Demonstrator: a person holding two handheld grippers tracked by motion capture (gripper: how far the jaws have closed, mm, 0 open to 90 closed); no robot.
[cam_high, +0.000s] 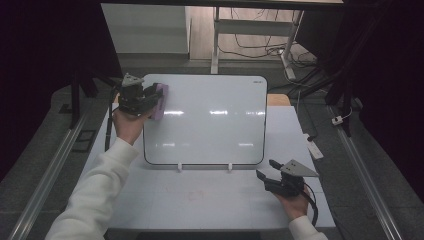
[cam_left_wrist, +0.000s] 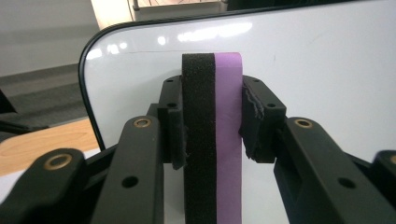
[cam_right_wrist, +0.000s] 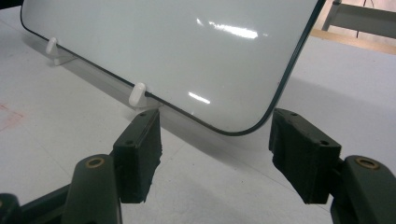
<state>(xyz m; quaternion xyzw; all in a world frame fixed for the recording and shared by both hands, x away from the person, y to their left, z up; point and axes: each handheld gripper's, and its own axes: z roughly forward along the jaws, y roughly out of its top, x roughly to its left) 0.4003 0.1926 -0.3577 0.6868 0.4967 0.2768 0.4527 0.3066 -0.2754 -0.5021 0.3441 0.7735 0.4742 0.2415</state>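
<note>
The left gripper (cam_high: 150, 100), jaws pinching the purple-and-black eraser (cam_left_wrist: 212, 140), is at the whiteboard's (cam_high: 210, 125) far-left corner mid-wipe; next sweep rightward, while the right gripper (cam_high: 267, 172) waits near-right above the bench (cam_high: 200, 200), jaws spread.

White long sleeves, black left gripper (cam_high: 150, 100) and right gripper (cam_high: 266, 170) with brass rivets, grey three-cornered plates, trailing black cables.

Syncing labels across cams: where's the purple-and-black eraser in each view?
High view: eraser at upper left, clamped in the left hand-held gripper, against the whiteboard's top-left corner.
Left gripper view: eraser at centre, upright between the two black jaws, black layer left, purple right.
Right gripper view: not in it.
Shared landmark: the whiteboard's dark rounded edge.
</note>
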